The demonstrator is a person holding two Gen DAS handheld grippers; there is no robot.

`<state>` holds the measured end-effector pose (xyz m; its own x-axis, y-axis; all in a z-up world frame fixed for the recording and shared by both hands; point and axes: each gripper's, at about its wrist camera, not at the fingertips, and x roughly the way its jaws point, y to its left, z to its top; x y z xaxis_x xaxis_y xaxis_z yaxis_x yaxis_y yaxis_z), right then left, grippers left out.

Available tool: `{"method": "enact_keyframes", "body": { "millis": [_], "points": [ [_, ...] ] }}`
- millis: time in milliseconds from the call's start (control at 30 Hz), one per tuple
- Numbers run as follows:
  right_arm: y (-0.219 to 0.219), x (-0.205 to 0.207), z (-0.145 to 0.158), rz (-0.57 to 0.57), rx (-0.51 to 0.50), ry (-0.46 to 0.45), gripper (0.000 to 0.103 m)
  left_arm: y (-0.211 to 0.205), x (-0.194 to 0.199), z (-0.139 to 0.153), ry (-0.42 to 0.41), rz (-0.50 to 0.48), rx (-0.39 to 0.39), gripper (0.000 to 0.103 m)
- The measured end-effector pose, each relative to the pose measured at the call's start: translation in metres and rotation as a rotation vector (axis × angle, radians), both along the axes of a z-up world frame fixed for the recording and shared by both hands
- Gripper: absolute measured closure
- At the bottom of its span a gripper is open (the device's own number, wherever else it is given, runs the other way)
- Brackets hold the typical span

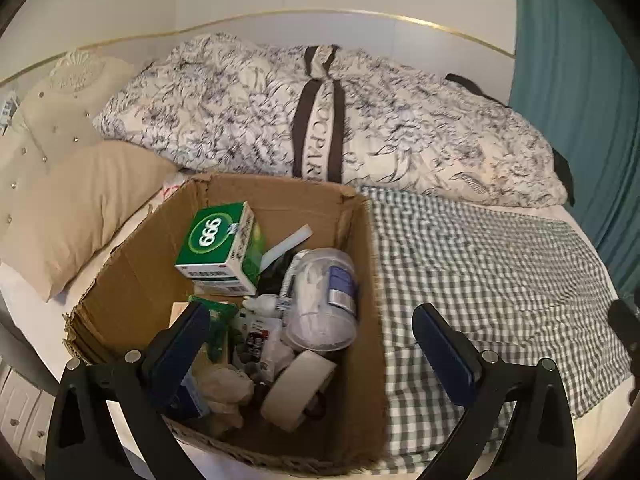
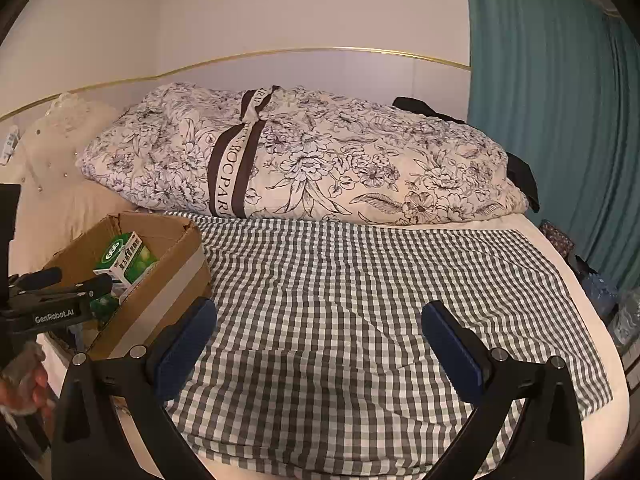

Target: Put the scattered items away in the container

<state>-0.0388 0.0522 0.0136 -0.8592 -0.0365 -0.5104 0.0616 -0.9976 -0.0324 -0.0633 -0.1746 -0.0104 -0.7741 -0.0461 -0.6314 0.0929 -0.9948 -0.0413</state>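
Cardboard box point(image 1: 356, 280) sat at the near left of the bed, on the edge of the checked cloth point(image 2: 360, 300), filled with a green carton point(image 1: 218, 244), a clear jar point(image 1: 324, 300) and a tape roll point(image 1: 298, 384). Both the left gripper point(image 1: 316, 344) and right gripper point(image 2: 320, 344) stood spread wide, empty. No loose items showed on the cloth, so tidying looked finished; next would be withdrawing.
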Motion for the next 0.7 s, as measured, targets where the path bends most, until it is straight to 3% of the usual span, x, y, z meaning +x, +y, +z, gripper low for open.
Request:
{"method": "enact_keyframes", "body": {
  "millis": [267,700],
  "points": [
    [0.01,0.001,0.002,-0.062,0.008,0.0,0.0,0.022,0.011,0.014,0.023,-0.015,-0.045,0.0],
    [0.021,0.002,-0.001,-0.073,0.014,-0.019,0.0,0.03,0.01,0.014,0.015,-0.035,-0.03,0.0]
  ]
}}
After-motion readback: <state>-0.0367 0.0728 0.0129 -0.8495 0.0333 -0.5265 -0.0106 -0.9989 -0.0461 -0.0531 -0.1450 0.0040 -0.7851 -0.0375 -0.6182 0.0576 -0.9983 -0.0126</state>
